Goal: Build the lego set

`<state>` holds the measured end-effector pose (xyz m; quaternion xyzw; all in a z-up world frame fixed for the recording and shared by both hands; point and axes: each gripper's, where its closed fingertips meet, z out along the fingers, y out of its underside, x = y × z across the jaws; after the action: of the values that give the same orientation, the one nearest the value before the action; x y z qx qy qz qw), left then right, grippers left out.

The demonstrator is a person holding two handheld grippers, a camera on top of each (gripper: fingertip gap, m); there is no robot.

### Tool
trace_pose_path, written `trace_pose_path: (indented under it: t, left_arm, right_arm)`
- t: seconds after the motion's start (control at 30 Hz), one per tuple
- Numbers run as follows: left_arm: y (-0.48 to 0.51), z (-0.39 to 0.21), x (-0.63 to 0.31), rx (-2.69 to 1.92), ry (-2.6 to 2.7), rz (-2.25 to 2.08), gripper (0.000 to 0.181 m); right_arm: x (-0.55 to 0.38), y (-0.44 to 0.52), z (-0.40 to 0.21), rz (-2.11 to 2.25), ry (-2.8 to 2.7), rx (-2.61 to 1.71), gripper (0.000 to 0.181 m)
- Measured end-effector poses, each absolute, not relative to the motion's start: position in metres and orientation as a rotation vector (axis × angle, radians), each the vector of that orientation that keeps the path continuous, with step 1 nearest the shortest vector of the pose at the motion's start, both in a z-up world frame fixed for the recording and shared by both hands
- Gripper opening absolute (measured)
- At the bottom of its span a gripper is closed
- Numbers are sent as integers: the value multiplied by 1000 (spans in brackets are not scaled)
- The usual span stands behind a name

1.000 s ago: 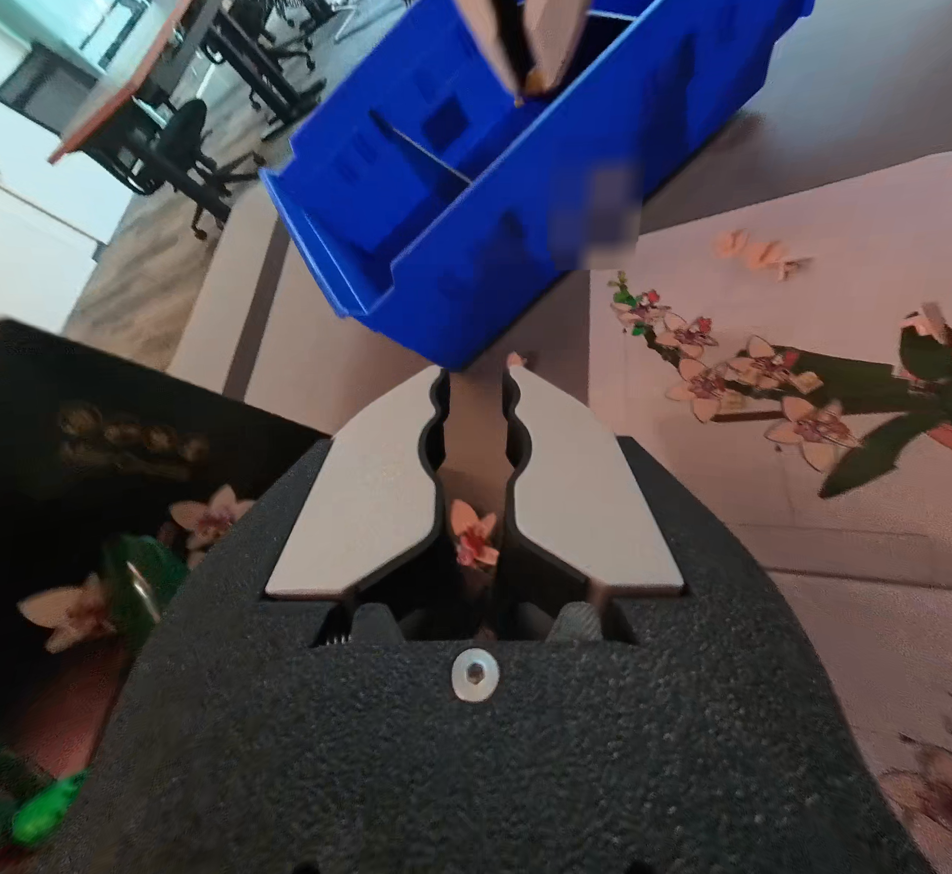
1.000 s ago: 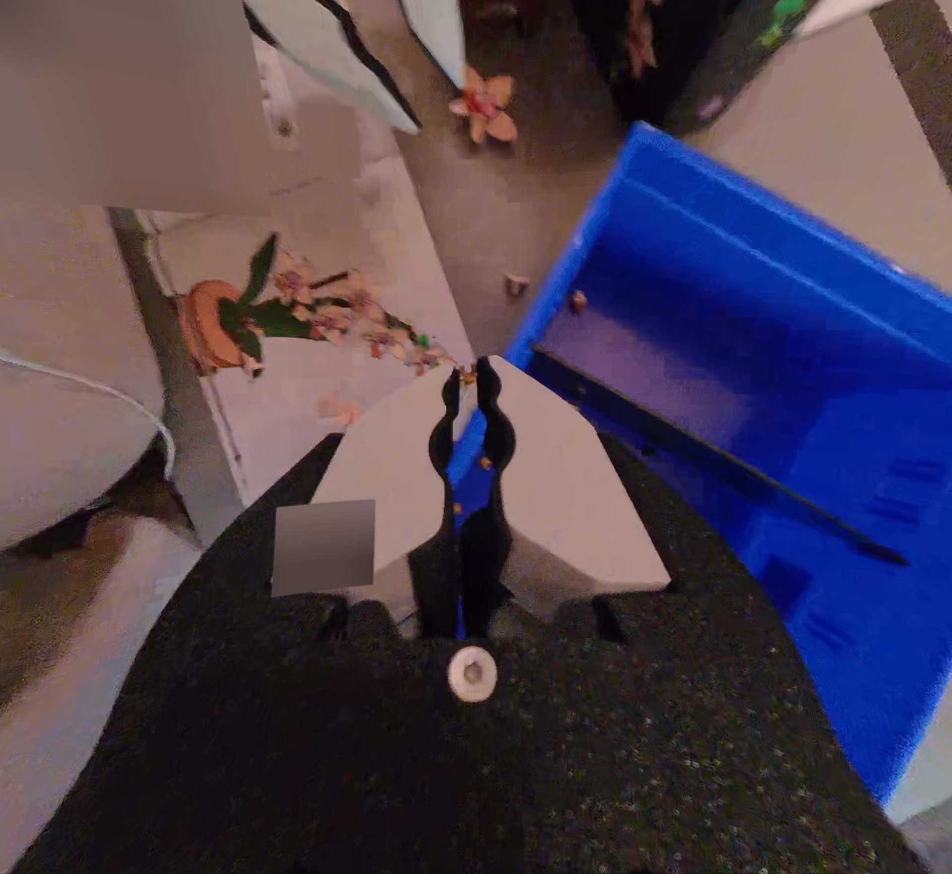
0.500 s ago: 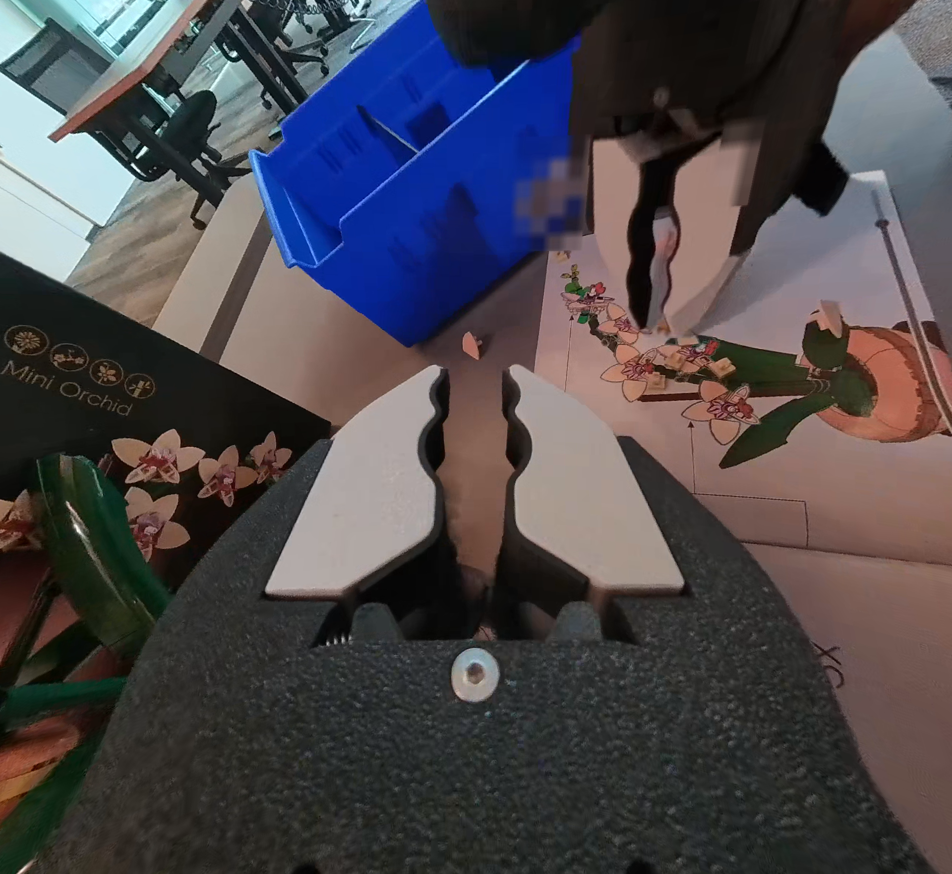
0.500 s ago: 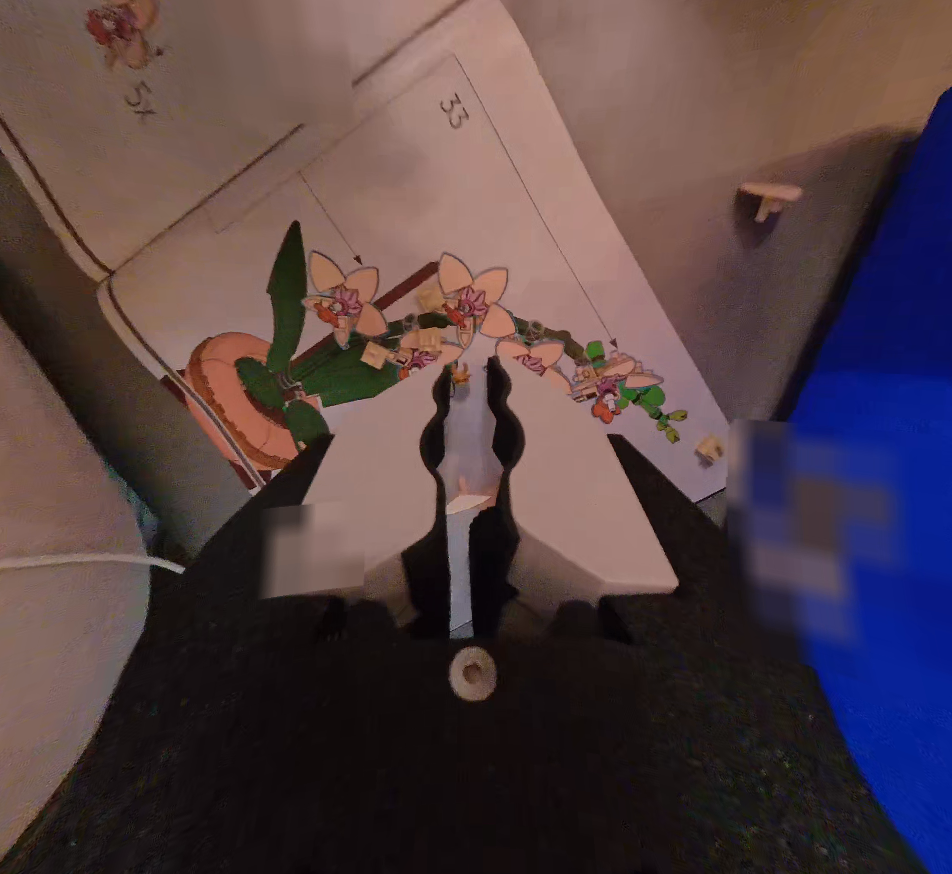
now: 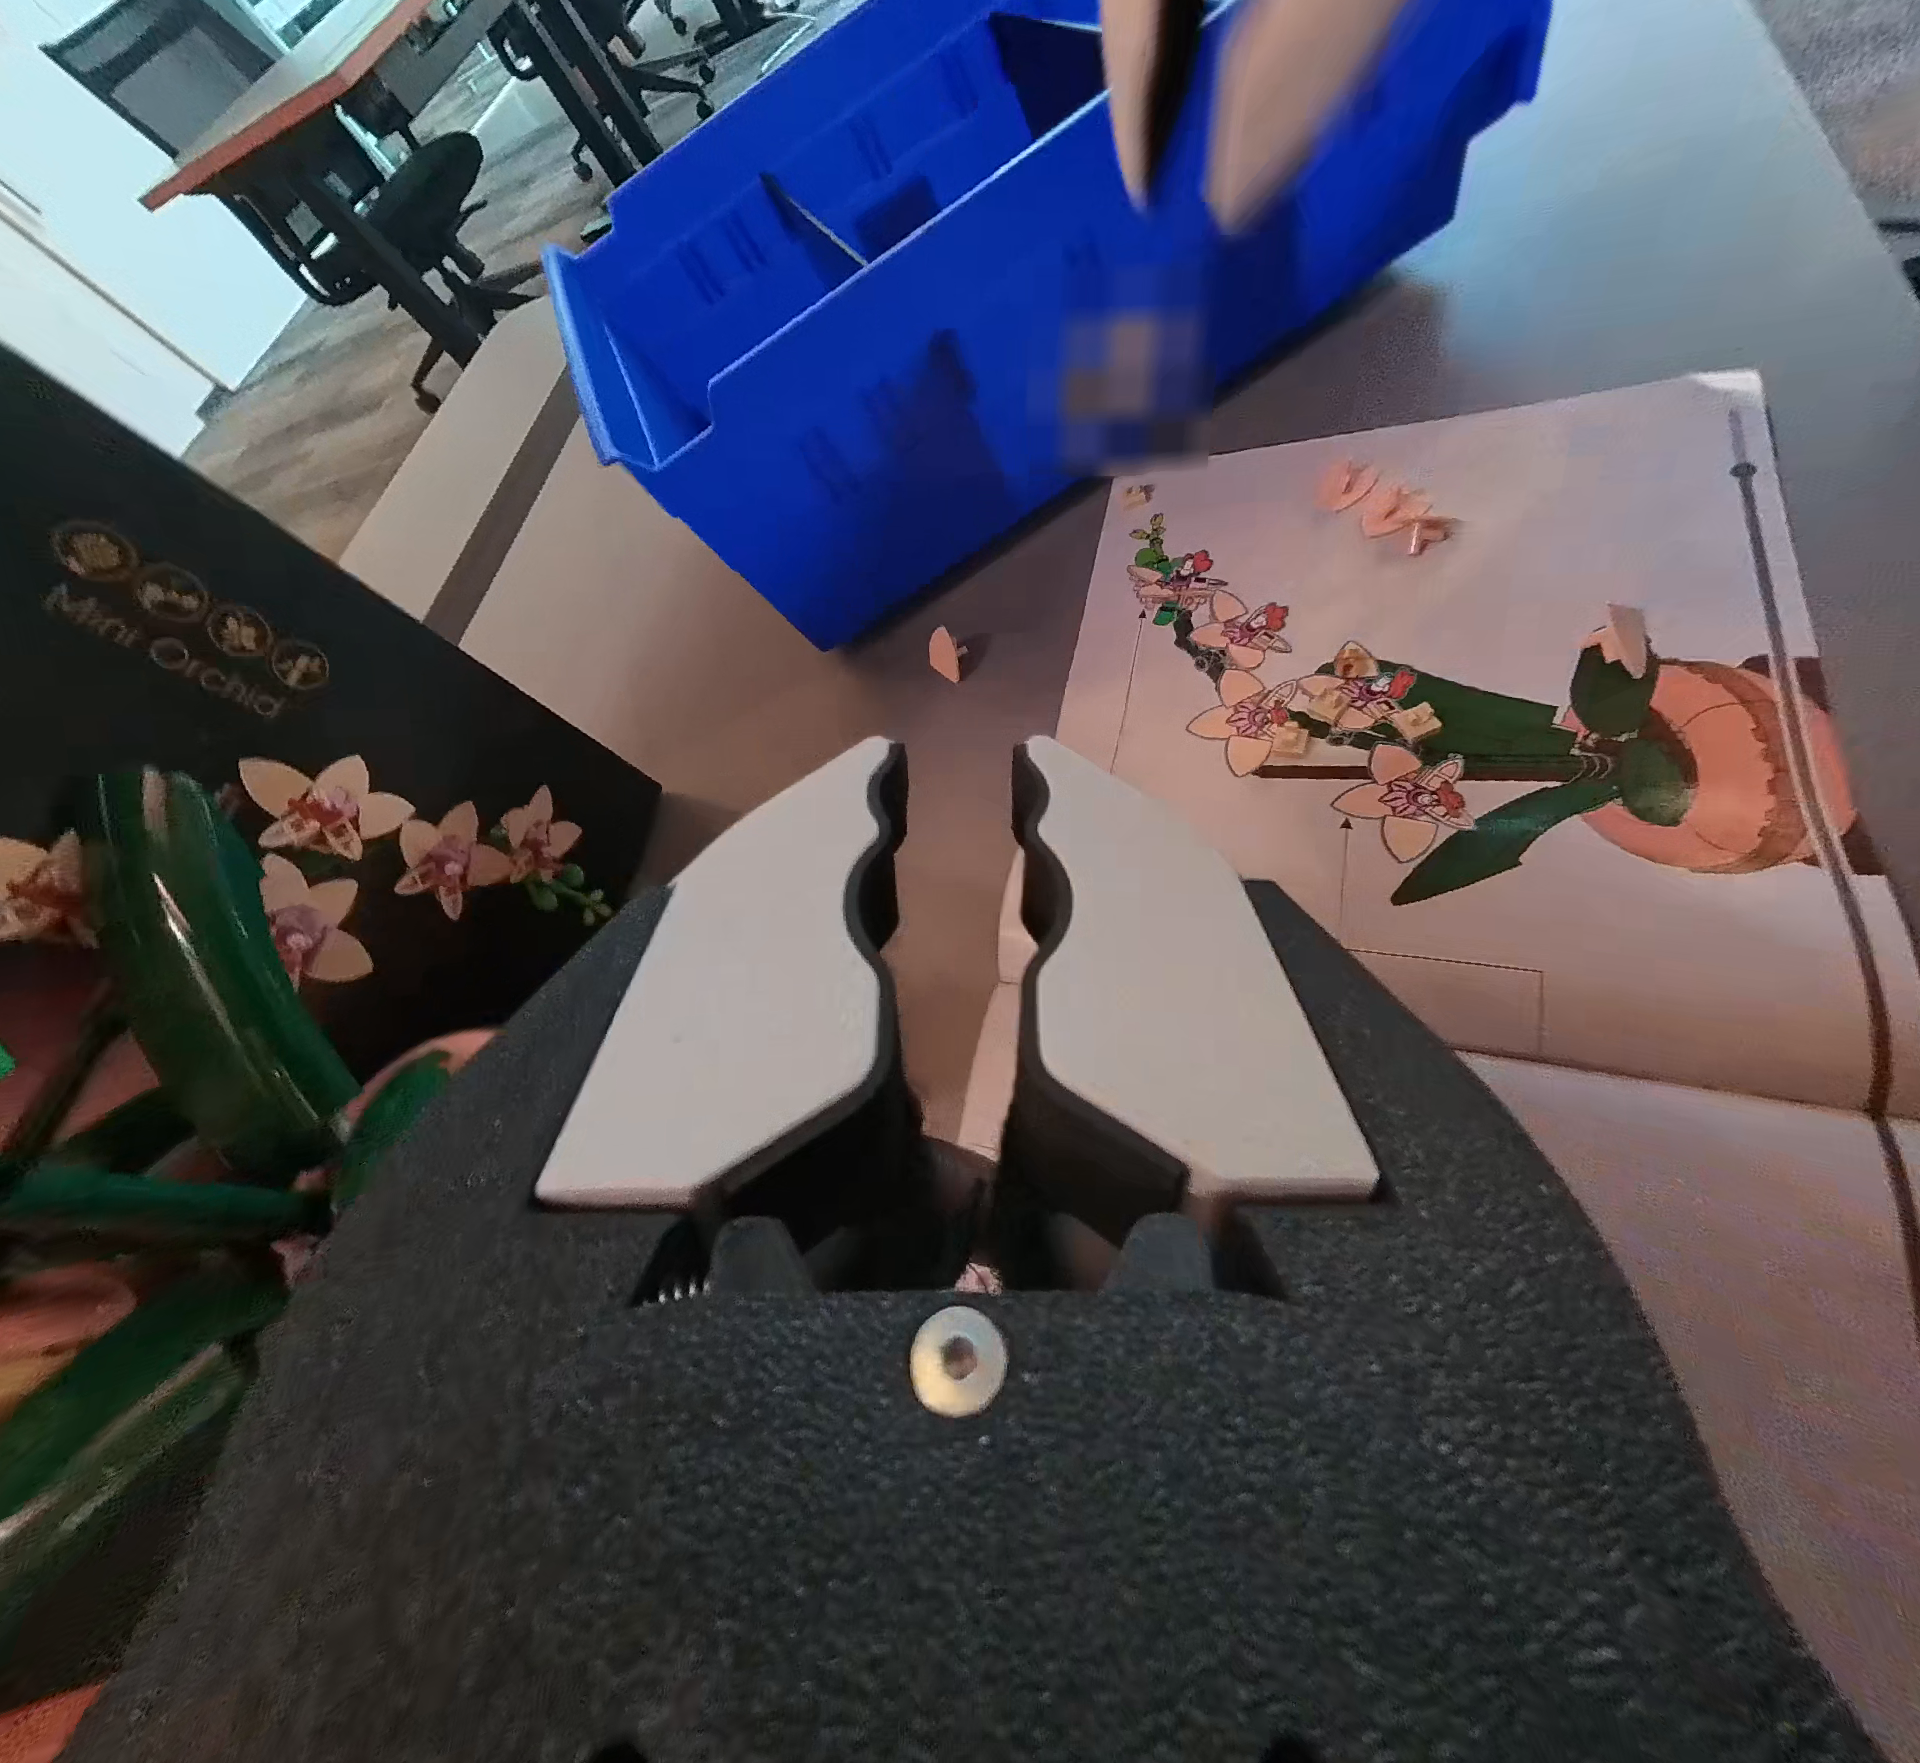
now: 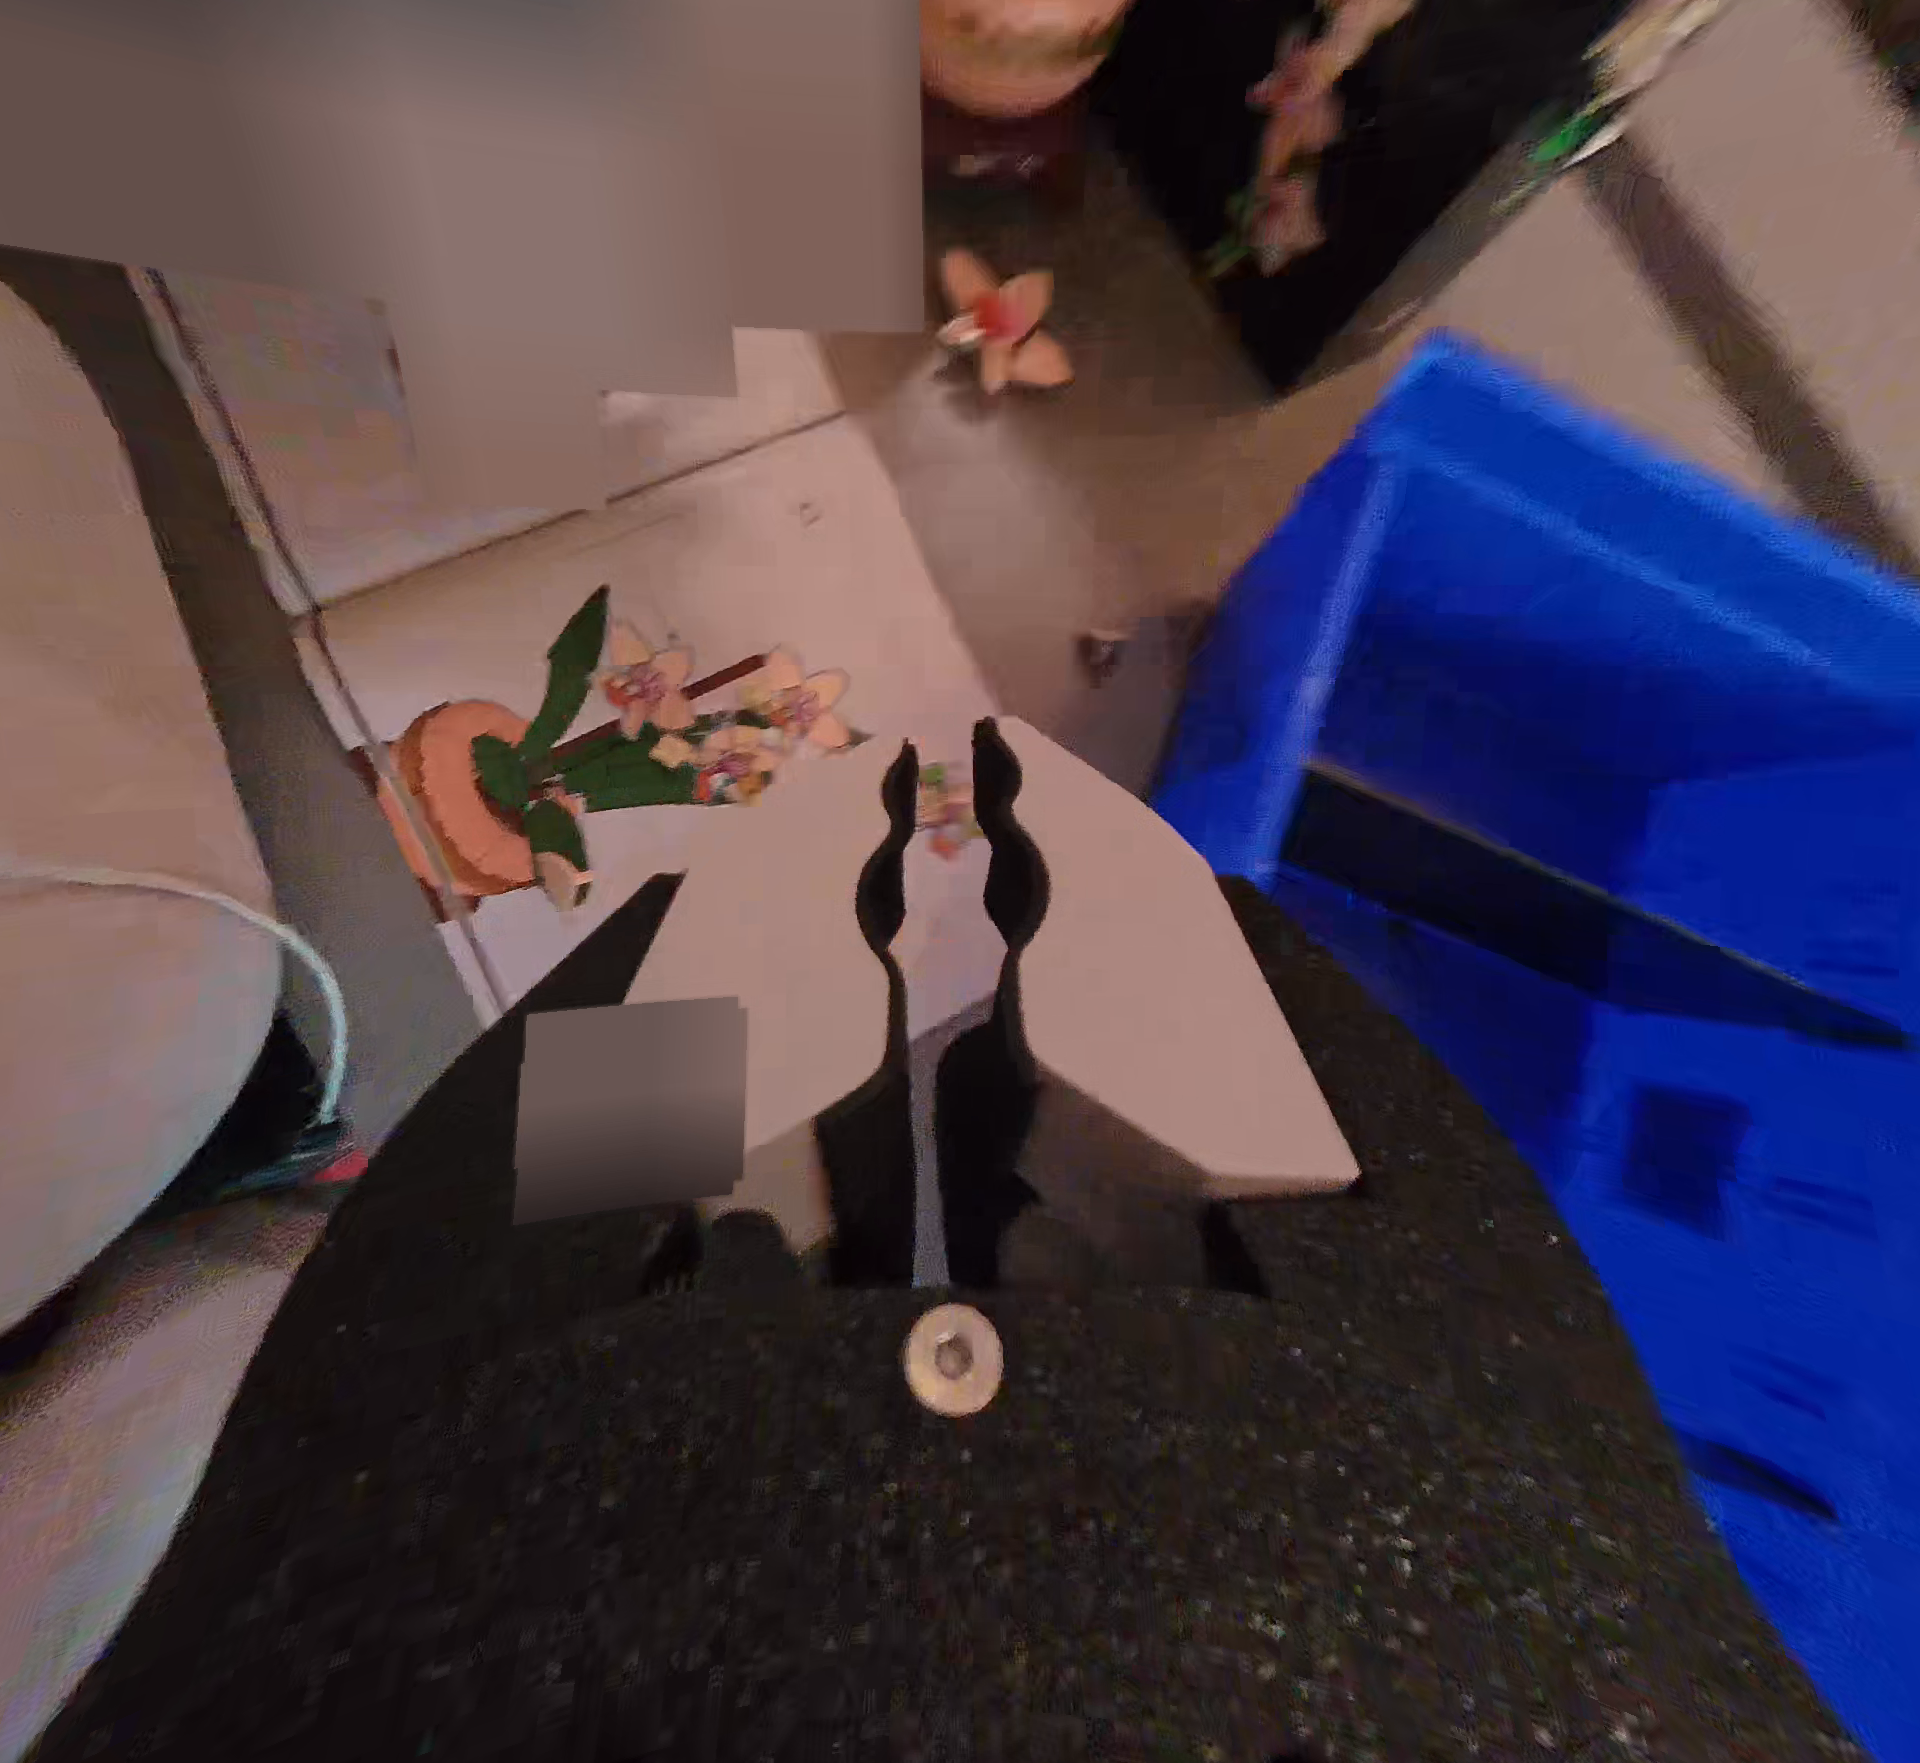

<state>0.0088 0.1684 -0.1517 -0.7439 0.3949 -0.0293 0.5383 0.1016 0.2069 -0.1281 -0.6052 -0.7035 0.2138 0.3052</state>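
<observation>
Bin (image 5: pixel 935 425): on the table (image 5: pixel 665 664), behind the booklet.
Booklet (image 5: pixel 1455 674): lies open, right of the box.
Box (image 5: pixel 312 674): left, near the bin.
Loose petal piece (image 5: pixel 948 651): on the table, between bin and booklet.
Petal pieces (image 5: pixel 1377 513): on the booklet page.

Not much to read here. The only real writing is a line of gold lettering (image 5: pixel 166 664) on the black box (image 5: pixel 343 674), off to the left of the left gripper (image 5: pixel 956 757) fingertips, with a row of round gold emblems (image 5: pixel 187 601) just above it. The instruction sheet (image 5: pixel 1507 570), ahead and right of the fingers, shows only small arrows (image 5: pixel 1347 822). The right wrist view is too blurry to read.
</observation>
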Motion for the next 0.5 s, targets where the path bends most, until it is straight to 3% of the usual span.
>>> trace_pose_path:
  t: [0.03, 0.1, 0.33, 0.5]
  left_arm:
    - [166, -152, 7, -1778, 910, -90, 19]
    - [165, -153, 2, -1794, 837, -125, 18]
    - [170, -152, -26, -1832, 622, -81, 17]
    - [171, -156, -37, -1863, 572, -46, 17]
  right_arm:
    - [109, 228, -103, 544, -1787, -1559, 7]
    - [130, 273, -87, 430, -1776, -1566, 12]
    - [183, 328, -200, 206, -2392, -1971, 20]
    - [187, 327, -227, 38, -2548, -1973, 18]
